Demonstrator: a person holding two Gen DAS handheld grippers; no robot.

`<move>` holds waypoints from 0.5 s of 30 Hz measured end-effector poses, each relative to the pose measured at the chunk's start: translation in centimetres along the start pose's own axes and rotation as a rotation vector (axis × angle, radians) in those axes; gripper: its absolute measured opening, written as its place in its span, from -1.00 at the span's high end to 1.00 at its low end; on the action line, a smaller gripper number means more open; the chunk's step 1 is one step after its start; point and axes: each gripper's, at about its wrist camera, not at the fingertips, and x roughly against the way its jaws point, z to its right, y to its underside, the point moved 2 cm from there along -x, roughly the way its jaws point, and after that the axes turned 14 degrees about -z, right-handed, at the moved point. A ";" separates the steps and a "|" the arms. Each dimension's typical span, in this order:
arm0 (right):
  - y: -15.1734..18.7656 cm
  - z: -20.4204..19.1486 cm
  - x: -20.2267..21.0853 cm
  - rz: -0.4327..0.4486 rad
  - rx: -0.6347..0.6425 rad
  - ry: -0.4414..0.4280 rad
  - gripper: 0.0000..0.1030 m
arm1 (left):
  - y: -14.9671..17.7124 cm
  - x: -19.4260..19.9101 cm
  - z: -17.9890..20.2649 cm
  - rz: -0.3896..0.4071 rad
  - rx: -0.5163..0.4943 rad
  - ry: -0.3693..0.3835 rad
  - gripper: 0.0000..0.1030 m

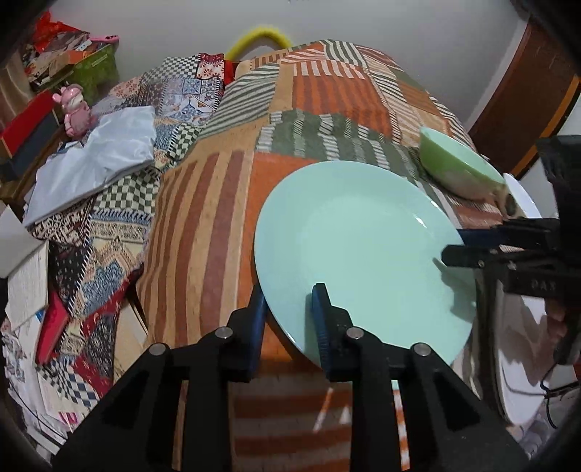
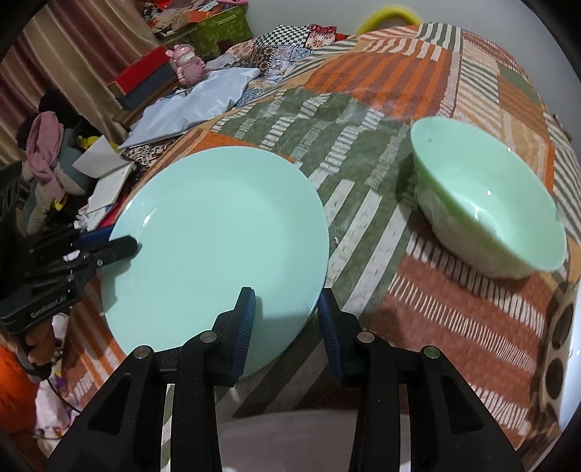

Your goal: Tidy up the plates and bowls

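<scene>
A mint-green plate (image 1: 356,250) (image 2: 218,232) is held from two sides over the patchwork tablecloth (image 1: 218,218) (image 2: 435,308). My left gripper (image 1: 288,308) is shut on its near rim, one blue pad on top and one beneath. The right gripper (image 2: 287,312) is shut on the opposite rim and appears in the left wrist view at the plate's right edge (image 1: 457,247). The left gripper (image 2: 116,243) shows at the plate's left edge in the right wrist view. A light green bowl (image 1: 457,163) (image 2: 486,203) stands upright on the cloth beyond the plate, apart from it.
A white rim (image 1: 523,199) lies just past the bowl at the table's edge. Left of the table are a pale blue bag (image 1: 98,159) (image 2: 196,101), a pink toy (image 1: 74,109) (image 2: 187,63), stacked boxes and loose papers. A yellow hoop (image 1: 259,34) leans at the wall.
</scene>
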 end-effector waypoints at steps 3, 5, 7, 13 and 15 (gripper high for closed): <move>0.0 0.1 -0.1 0.001 -0.004 -0.008 0.37 | 0.2 -0.1 -0.2 -0.009 0.012 0.016 0.52; 0.0 -0.1 -0.4 0.000 -0.009 -0.016 0.37 | 0.1 -0.4 -0.4 -0.016 0.028 0.027 0.52; 0.0 -0.4 -0.9 -0.006 -0.008 -0.015 0.36 | -0.1 -0.9 -0.4 -0.024 0.035 0.030 0.52; 0.3 -0.5 -0.8 0.018 -0.024 -0.020 0.37 | 0.0 -0.9 -0.1 -0.007 0.034 0.014 0.52; 0.3 -0.5 -0.5 0.030 -0.028 -0.018 0.38 | 0.1 -0.5 0.1 0.001 0.034 0.010 0.51</move>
